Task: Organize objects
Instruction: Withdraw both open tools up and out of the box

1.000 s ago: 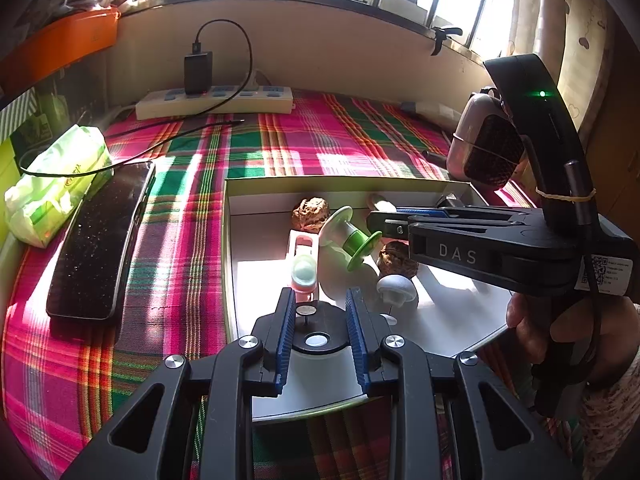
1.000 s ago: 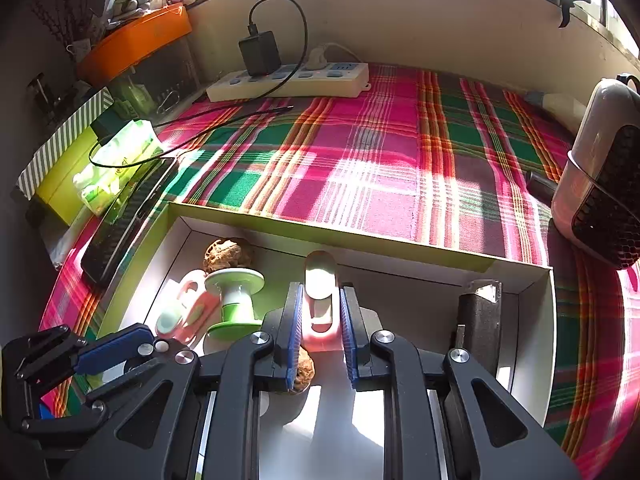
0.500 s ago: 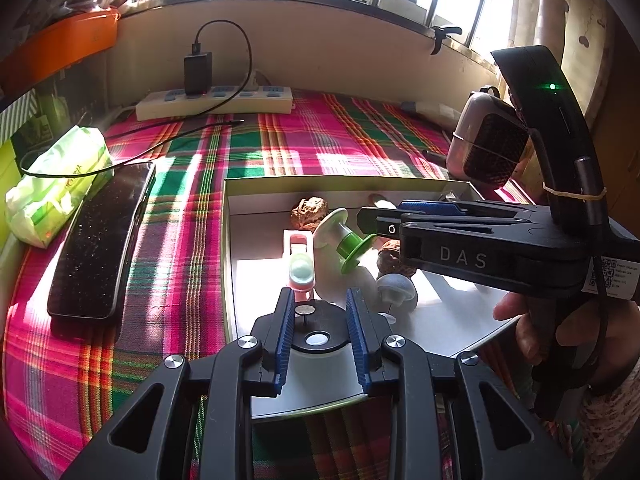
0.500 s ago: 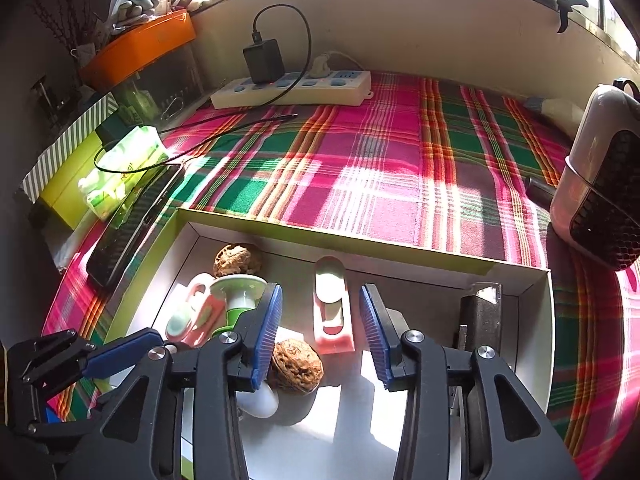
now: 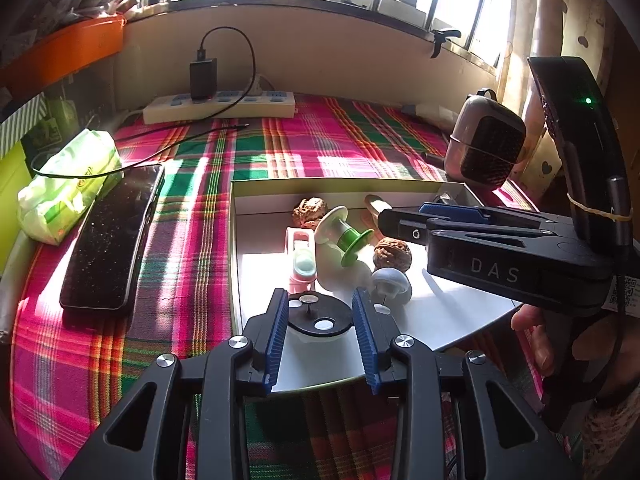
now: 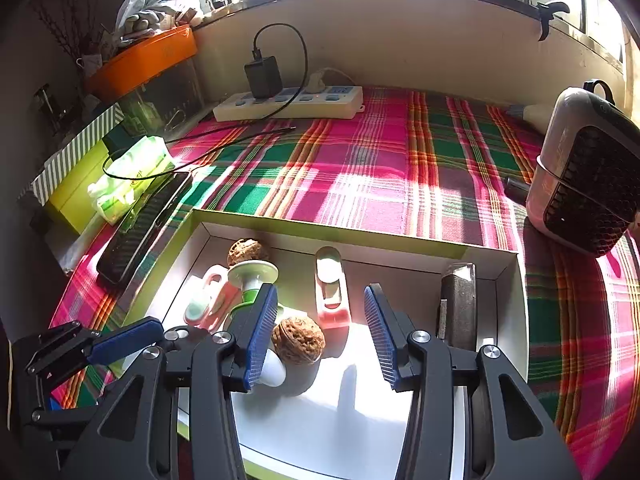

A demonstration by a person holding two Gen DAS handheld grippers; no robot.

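Seems a moment between placements, with everything to be sorted lying inside the shallow box [image 6: 328,232] on the plaid-covered worktop [image 6: 380,168]. For the left hand-held gripper [image 5: 320,300]: just been opening, now parted about halfway, blue pads flanking the black disc [image 5: 318,318] at the box's near edge and apparently off its sides. Best to lift straight back, without nudging the disc or the white mushroom-shaped piece [image 5: 390,280] just beside it. For the right hand-held gripper [image 6: 320,290]: also just been opening, now moderately wide and gripping nothing, with a walnut [image 6: 298,340] resting on the box floor between the jaws, nearer the left pad. If going for the walnut next, centre over it first and close gently, since it probably rolls. Keep clear of the pink clip [image 6: 330,296] beyond it and the green spool [image 5: 344,236] to the side. As to pose: both tilted steeply down and forward into the box, side by side, the right one reaching in from the right of the left wrist view, gripped from below by a hand [image 5: 536,344].
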